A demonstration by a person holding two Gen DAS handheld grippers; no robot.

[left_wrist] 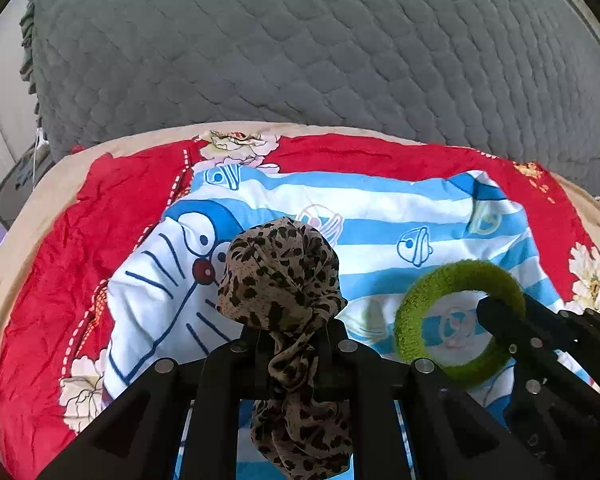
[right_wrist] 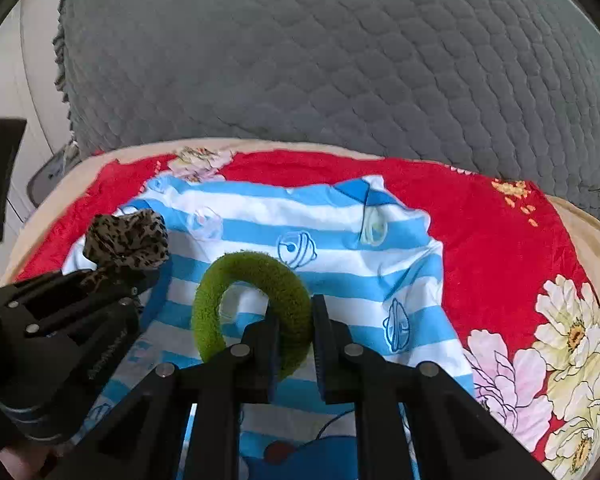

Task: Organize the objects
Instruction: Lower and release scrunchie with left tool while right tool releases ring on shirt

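Observation:
My left gripper [left_wrist: 294,332] is shut on a leopard-print scrunchie [left_wrist: 282,272], which bulges above the fingers and hangs down between them. It also shows at the left of the right wrist view [right_wrist: 128,238]. My right gripper [right_wrist: 294,316] is shut on the right side of a fuzzy green hair ring [right_wrist: 252,300], held above the cloth. The ring also shows at the right of the left wrist view [left_wrist: 456,320], with the right gripper [left_wrist: 496,308] on it. Both are held over a blue-and-white striped cartoon cloth [left_wrist: 380,216].
The striped cloth [right_wrist: 340,240] lies on a red floral sheet [right_wrist: 500,240] over a beige surface [left_wrist: 28,220]. A grey quilted cover [left_wrist: 300,40] rises behind. White wall or furniture stands at the far left [left_wrist: 0,92].

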